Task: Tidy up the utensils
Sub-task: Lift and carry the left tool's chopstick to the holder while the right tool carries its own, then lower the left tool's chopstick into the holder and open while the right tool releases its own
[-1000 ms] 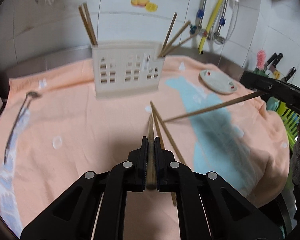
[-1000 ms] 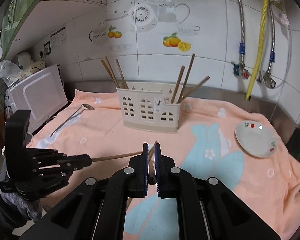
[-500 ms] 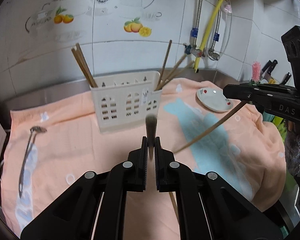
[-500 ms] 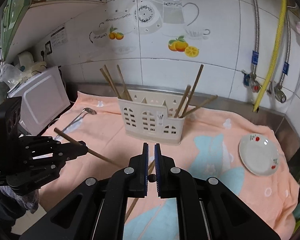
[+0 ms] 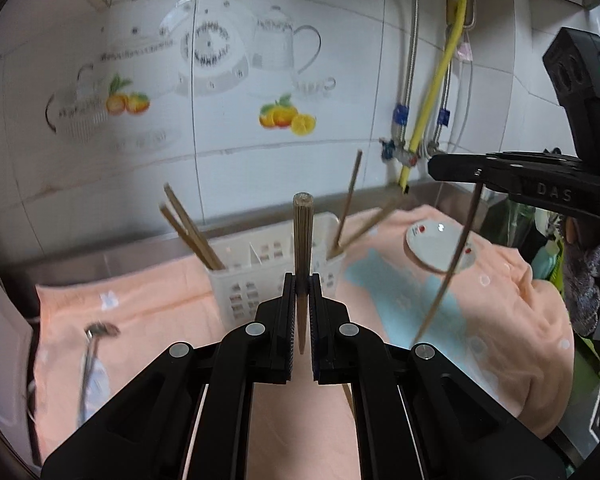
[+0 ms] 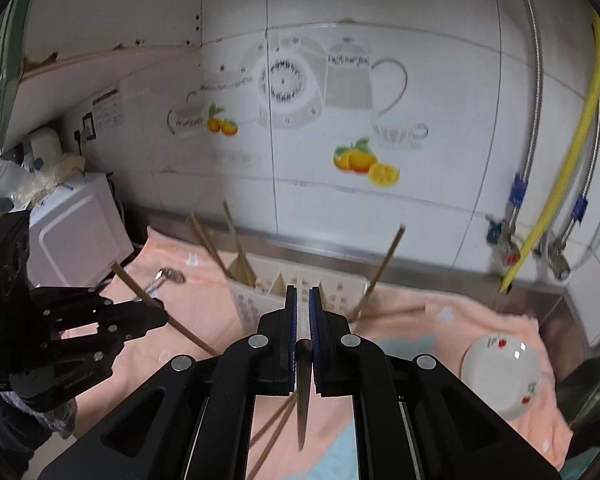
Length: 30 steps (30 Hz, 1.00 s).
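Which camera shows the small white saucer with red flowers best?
The right wrist view: the small white saucer with red flowers sits unobstructed on the peach cloth. In the left wrist view, the right gripper's chopstick crosses it.

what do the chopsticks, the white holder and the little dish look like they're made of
Chopsticks: likely bamboo or wood, matte brown with lengthwise grain. Utensil holder: probably plastic, cream, with moulded window-shaped cutouts. Small dish: seemingly glazed ceramic, glossy white with highlights and printed red motifs.

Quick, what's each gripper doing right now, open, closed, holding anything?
Left gripper: closed on a chopstick, its thick end up.
Right gripper: closed on another chopstick, hanging tip down.
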{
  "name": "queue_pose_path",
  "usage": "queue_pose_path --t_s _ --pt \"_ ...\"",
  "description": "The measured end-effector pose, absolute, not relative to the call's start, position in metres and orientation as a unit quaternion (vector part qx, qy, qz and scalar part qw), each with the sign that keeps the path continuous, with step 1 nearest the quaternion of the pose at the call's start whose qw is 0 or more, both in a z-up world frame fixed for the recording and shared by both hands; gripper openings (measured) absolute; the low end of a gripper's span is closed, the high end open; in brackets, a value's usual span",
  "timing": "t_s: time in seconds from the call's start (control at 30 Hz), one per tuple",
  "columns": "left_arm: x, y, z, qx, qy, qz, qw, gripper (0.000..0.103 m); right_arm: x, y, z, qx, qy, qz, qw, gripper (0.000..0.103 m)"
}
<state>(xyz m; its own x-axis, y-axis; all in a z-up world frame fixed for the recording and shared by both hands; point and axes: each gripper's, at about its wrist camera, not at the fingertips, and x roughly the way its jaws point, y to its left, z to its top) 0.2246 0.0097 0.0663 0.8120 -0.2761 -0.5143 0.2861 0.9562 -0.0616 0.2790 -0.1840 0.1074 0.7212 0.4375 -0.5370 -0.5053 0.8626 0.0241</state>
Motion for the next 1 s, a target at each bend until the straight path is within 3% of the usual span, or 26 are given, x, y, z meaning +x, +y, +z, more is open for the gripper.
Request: queue_pose_path --t_s 0.5,1.0 --pt "0.272 0.023 0.131 0.019 0.215 -0.118 0.969 0.005 0.353 -0.157 0.173 -0.046 0.221 0.224 0.948 0.006" --pt "0.317 0.043 0.093 -0.006 0.256 -0.102 0.961 0.005 0.401 -0.149 0.153 -0.026 0.215 0.196 0.956 0.006"
